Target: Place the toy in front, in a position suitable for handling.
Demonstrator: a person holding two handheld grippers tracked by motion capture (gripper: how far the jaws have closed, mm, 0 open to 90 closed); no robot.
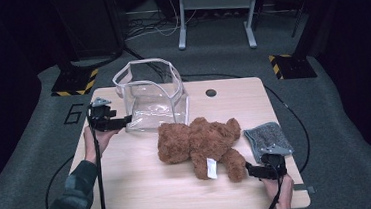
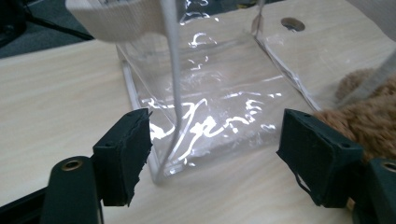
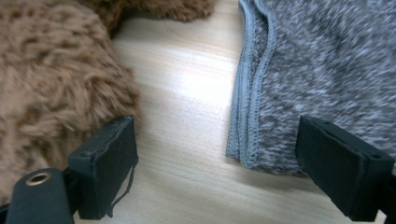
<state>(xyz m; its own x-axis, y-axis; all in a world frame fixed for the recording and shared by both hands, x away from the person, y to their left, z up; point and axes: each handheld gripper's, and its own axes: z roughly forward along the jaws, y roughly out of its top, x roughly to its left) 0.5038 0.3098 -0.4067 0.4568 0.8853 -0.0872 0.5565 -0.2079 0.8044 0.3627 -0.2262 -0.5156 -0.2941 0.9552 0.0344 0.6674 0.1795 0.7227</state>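
The left gripper (image 1: 124, 122), jaws spread, may tip the clear bag (image 1: 151, 94) near the table's (image 1: 145, 188) left edge; the right gripper (image 1: 253, 170), also spread, may snag the teddy bear (image 1: 196, 143).

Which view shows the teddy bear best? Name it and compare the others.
The high view: the whole teddy bear lies on the table. The right gripper view gives blurred brown fur at left; the left gripper view, fur at its right edge.

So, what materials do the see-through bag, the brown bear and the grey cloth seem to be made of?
The bag looks like clear, glossy soft plastic: the table shows through it and bright glare streaks cross its walls. The bear seems to be plush, with brown shaggy fur and a white tag. The cloth appears to be a fuzzy grey knit or microfibre, matte, with a stitched hem.
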